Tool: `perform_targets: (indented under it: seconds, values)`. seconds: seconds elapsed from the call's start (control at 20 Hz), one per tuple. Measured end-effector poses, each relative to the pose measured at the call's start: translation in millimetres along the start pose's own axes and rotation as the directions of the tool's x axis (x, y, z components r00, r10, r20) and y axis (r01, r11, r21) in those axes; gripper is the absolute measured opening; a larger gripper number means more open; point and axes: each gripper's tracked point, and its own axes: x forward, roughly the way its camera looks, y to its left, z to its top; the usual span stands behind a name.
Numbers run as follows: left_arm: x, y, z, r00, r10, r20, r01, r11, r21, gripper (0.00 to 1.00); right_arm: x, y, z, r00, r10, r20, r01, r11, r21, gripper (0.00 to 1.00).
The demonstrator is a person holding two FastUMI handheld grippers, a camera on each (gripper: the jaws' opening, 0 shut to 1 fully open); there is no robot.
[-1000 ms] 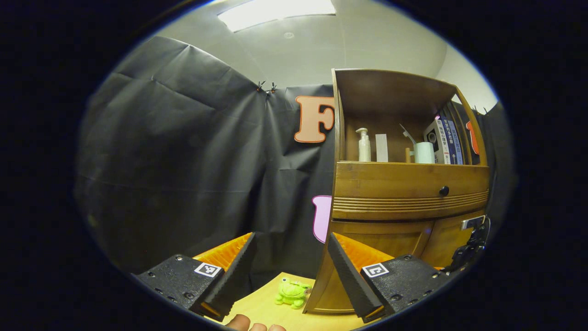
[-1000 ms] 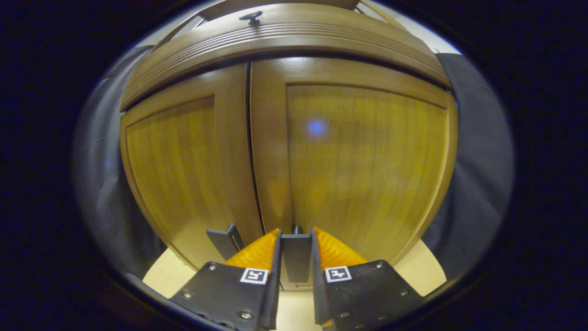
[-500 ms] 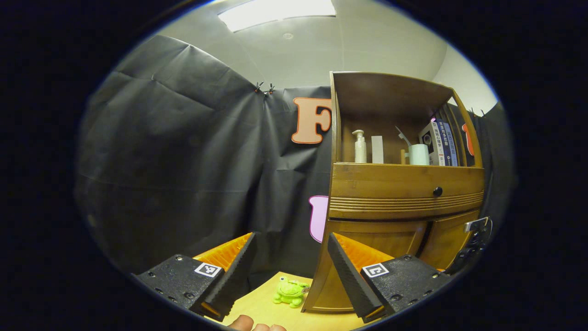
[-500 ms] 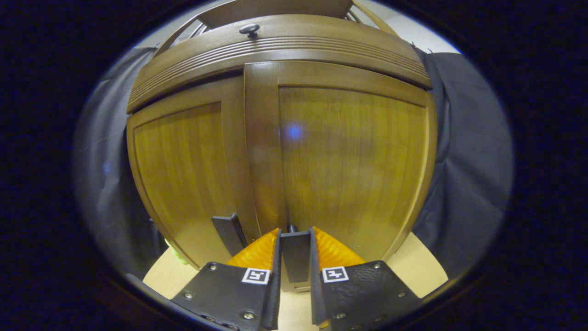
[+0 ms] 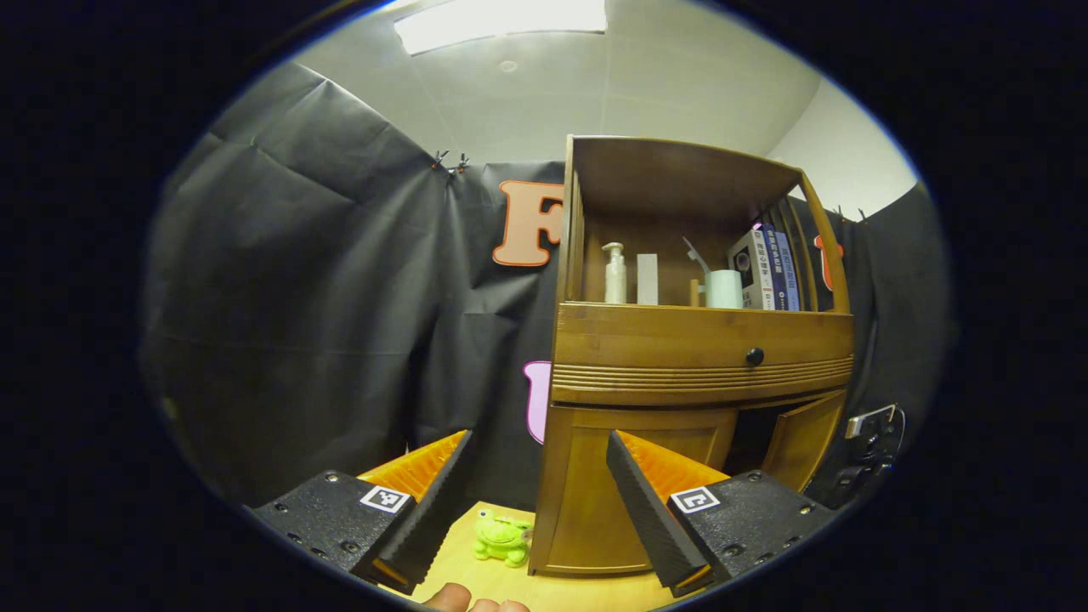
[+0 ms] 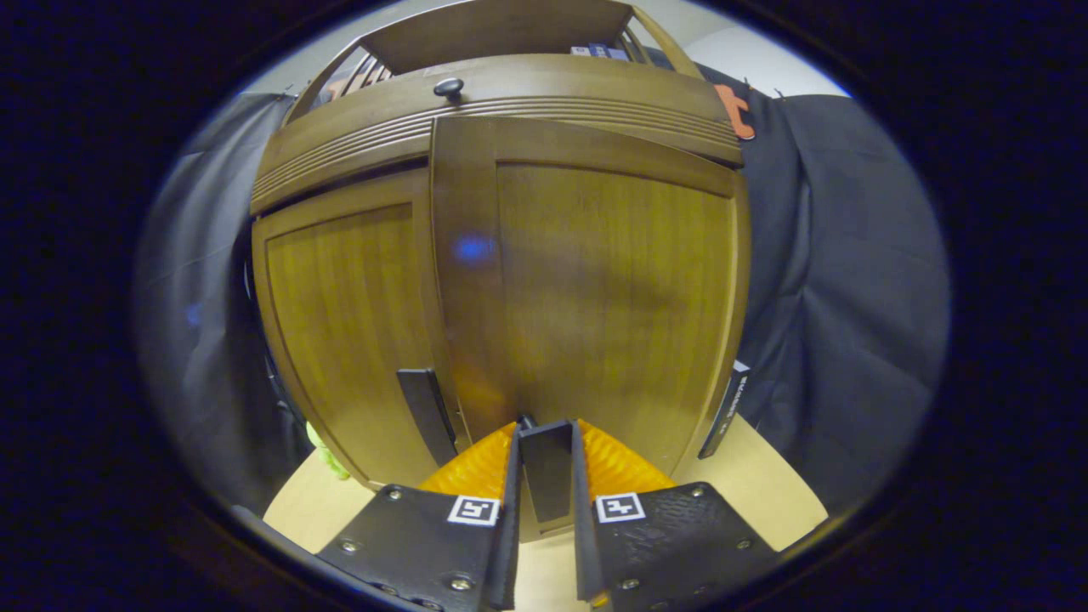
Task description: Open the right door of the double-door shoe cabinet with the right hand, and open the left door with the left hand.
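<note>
— Where is the shoe cabinet (image 5: 697, 357), and are its doors open?

— It stands on the light wooden table (image 6: 765, 484). In the left gripper view the right door (image 6: 595, 289) is swung partly out, with a dark gap beside it. The left door (image 6: 340, 323) is flat and closed.

— What do the tongs do?

— The right gripper (image 6: 544, 476) is clenched on the right door's dark handle (image 6: 546, 463), both fingers pressing it. The left gripper (image 5: 535, 501) is released, fingers wide apart, near the cabinet's left side.

— Anything else?

— A green frog toy (image 5: 501, 540) lies on the table, just beside the cabinet.

Glossy wooden cabinet (image 6: 595, 280), matt cloth (image 5: 323, 297)
</note>
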Motion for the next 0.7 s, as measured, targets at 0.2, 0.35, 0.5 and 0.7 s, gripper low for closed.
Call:
perform_targets:
  seconds: [0.2, 0.35, 0.5, 0.7]
  values:
    - [1.0, -20.1, -3.2, 0.998, -0.057, -0.008, 0.057, 0.998, -0.006, 0.92, -11.2, -8.4, 0.3, 1.0, -0.004, 0.005, 0.004, 1.0, 0.006, 0.25]
    - [0.9, -37.4, -7.8, 0.995, -0.101, -0.018, 0.1, 0.995, -0.016, 0.92, -20.9, -16.0, -0.7, 1.0, -0.012, 0.006, 0.012, 1.0, 0.008, 0.25]
    - [1.7, -54.9, -11.1, 0.989, -0.145, -0.026, 0.144, 0.989, -0.025, 0.92, -31.7, -25.4, -3.0, 1.0, -0.028, 0.01, 0.028, 1.0, 0.004, 0.25]
    - [1.8, -78.3, -18.5, 0.98, -0.198, -0.036, 0.196, 0.98, -0.041, 0.92, -47.1, -43.4, -6.5, 0.998, -0.063, 0.007, 0.062, 0.998, 0.025, 0.25]
